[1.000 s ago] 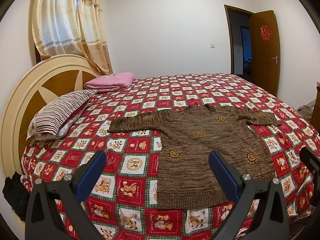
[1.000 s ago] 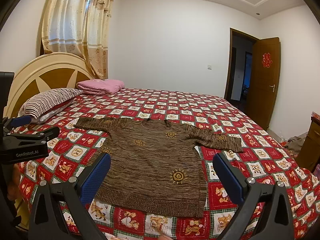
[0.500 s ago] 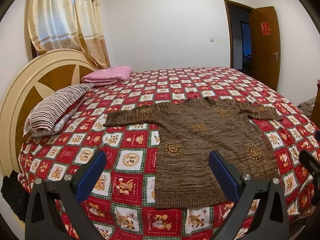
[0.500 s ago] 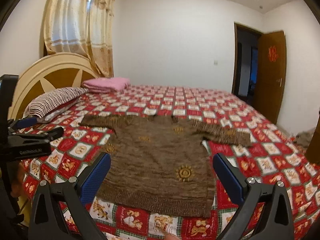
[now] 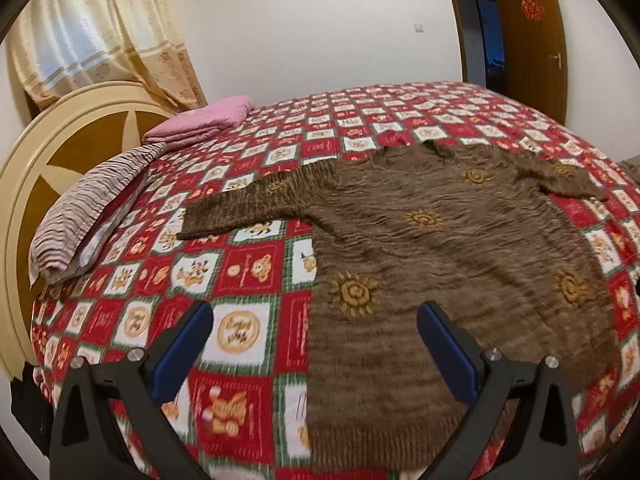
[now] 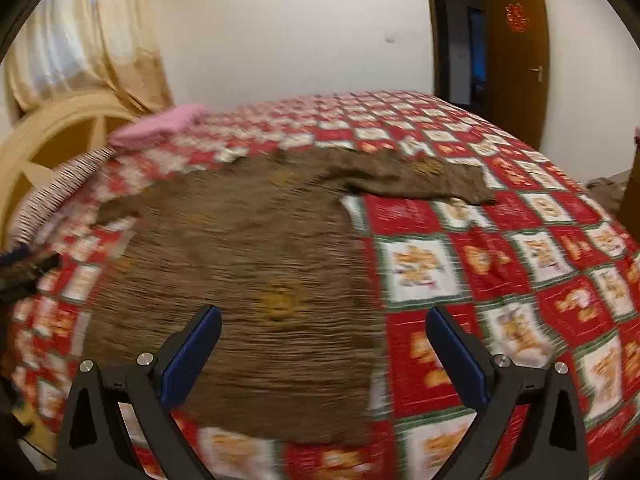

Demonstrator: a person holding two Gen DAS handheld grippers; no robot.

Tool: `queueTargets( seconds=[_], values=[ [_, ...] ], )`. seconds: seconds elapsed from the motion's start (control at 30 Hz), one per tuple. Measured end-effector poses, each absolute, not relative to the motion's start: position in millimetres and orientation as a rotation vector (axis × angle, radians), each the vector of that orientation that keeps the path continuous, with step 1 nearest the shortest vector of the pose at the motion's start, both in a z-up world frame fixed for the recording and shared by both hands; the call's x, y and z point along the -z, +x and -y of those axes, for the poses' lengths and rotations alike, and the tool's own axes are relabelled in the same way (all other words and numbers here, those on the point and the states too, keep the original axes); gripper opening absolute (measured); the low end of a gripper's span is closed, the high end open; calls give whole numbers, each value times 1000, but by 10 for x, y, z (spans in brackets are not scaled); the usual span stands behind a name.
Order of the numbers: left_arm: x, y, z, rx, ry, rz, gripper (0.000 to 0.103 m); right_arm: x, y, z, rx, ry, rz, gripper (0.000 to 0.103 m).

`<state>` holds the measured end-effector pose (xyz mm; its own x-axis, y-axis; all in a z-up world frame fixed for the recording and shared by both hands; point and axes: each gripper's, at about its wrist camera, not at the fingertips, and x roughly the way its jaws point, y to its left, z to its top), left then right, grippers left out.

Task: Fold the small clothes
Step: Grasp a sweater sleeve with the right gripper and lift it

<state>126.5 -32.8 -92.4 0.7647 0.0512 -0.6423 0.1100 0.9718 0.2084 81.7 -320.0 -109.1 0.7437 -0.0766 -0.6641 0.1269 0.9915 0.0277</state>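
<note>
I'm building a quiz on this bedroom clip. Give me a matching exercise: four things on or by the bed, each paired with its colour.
Things:
1. sweater
2. folded blanket
3. pillow
4. door

Colours:
a. pink
b. dark wood with a red emblem
c. brown with yellow suns
d. striped

Pairs: 1-c, 2-a, 3-d, 4-b

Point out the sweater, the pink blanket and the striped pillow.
sweater (image 5: 440,248): left wrist view, middle of the body.
pink blanket (image 5: 204,122): left wrist view, top of the folded stack.
striped pillow (image 5: 88,212): left wrist view, middle of its top face.
</note>
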Motion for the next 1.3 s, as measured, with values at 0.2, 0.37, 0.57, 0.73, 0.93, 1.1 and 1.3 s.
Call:
queueTargets(
  seconds=[0.2,0.37,0.57,0.73,0.93,1.1,1.3],
  values=[
    [1057,1836,388,-12,255,-696,103,1202,1193,3742,149,163,-819,102],
    [1226,2306,423,-62,279,-726,103,1211,1551,4279,200,236,-836,102],
    [1363,2813,486,-87,300,-767,103,1216,1977,4897,301,295,-822,101],
    [1519,3158,535,-104,296,-825,103,1300,2356,5342,358,332,-829,91],
    [1677,3467,550,-116,276,-887,103,1394,2753,5756,390,365,-827,73],
    [1750,3576,520,-105,218,-915,103,1494,3029,5950,402,383,-838,59],
    [1834,3618,384,-66,88,-960,103,1619,3248,5809,408,258,-881,33]
  ],
)
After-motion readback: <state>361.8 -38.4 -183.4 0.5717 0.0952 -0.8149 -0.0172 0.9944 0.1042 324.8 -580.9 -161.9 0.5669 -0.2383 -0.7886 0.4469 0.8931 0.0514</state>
